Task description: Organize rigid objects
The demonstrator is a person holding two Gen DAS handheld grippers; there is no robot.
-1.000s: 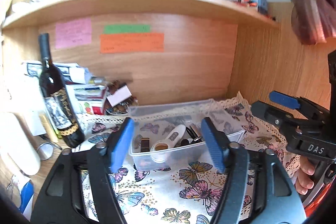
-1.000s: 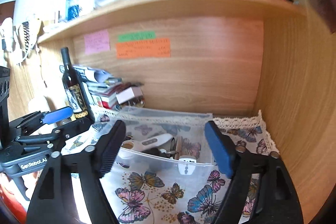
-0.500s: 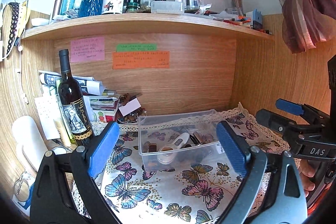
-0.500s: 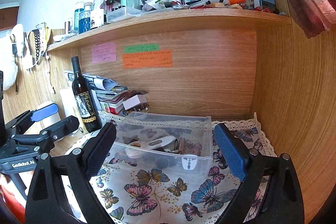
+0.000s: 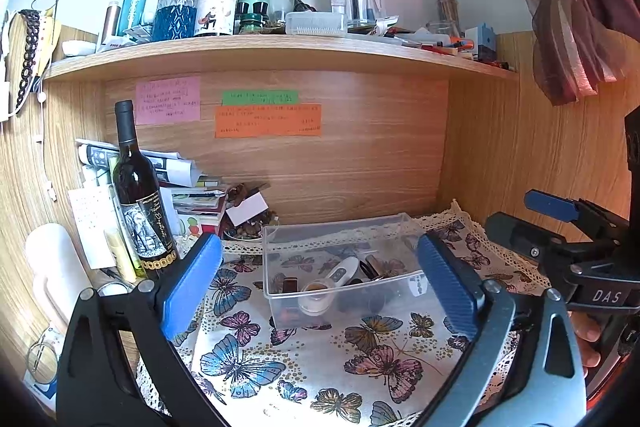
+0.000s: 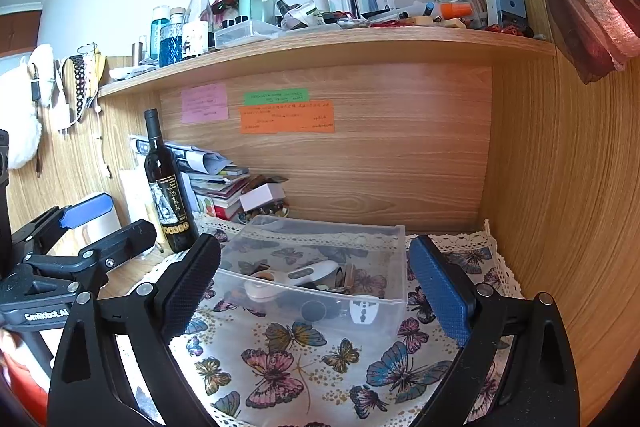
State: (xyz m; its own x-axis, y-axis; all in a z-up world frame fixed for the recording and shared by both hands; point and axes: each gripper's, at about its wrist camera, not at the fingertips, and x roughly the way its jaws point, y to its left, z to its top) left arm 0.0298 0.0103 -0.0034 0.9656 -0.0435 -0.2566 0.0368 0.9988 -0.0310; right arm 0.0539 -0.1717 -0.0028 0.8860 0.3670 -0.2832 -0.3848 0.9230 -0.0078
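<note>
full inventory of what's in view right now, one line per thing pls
clear plastic bin: 1, see-through, centre of the cloth
white thermometer-like device: 1, white, in the bin among small dark items
butterfly cloth: 1, white with coloured butterflies, on the desk
wine bottle: 1, dark, upright, left of the bin
stack of books and papers: 1, mixed, behind the wine bottle
sticky notes: 3, pink, green, orange, on the back panel
shelf: 1, wood, crowded with bottles and small items
curtain: 1, reddish, upper right
left gripper: black, blue fingers, open, empty
right gripper: black, open, empty
</note>
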